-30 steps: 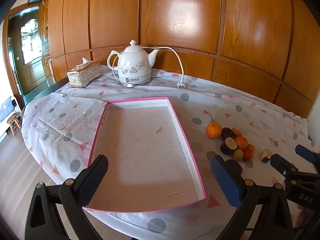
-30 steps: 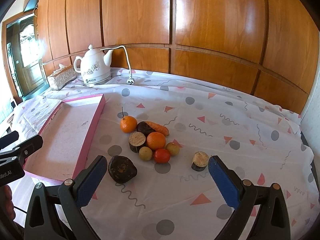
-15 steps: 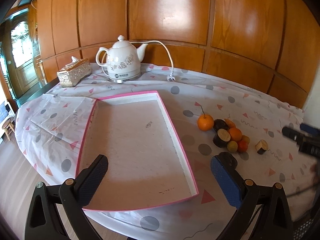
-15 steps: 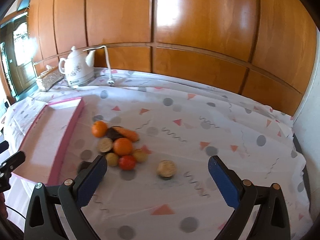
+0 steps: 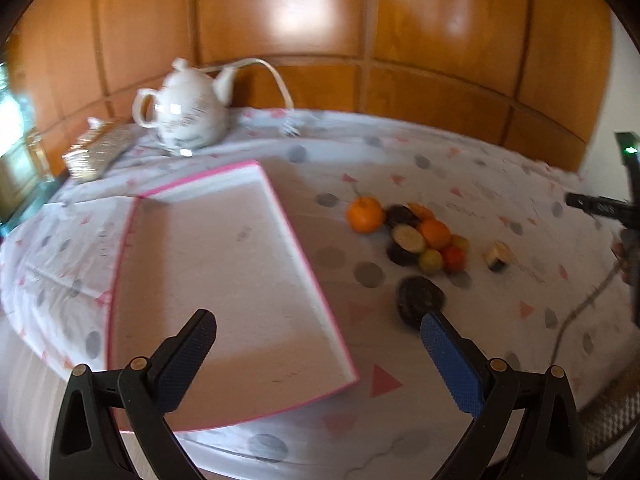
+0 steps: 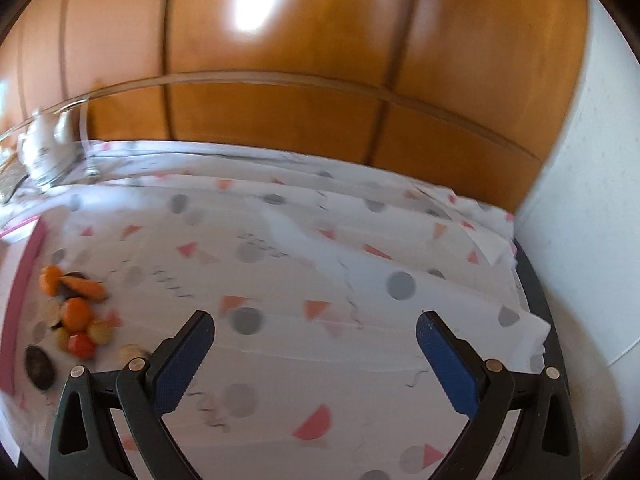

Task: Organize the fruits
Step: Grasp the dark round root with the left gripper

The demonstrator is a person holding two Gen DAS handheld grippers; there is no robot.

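Fruit (image 5: 416, 236) sits clustered on the table (image 5: 480, 184) just beside the empty pink tray (image 5: 224, 264), probably light, round and rollable, best pinched across the middle by either wide-open, empty claw (image 5: 316, 342) (image 6: 314, 338).

A tray (image 5: 224, 264) lies on the tablecloth (image 5: 480, 184), left of a cluster of fruits (image 5: 416, 236). One fruit piece (image 5: 498, 255) sits just right of the cluster, another (image 5: 420, 300) nearer. A teapot (image 5: 184, 112) stands far behind the tray, a box (image 5: 98, 152) to its left.
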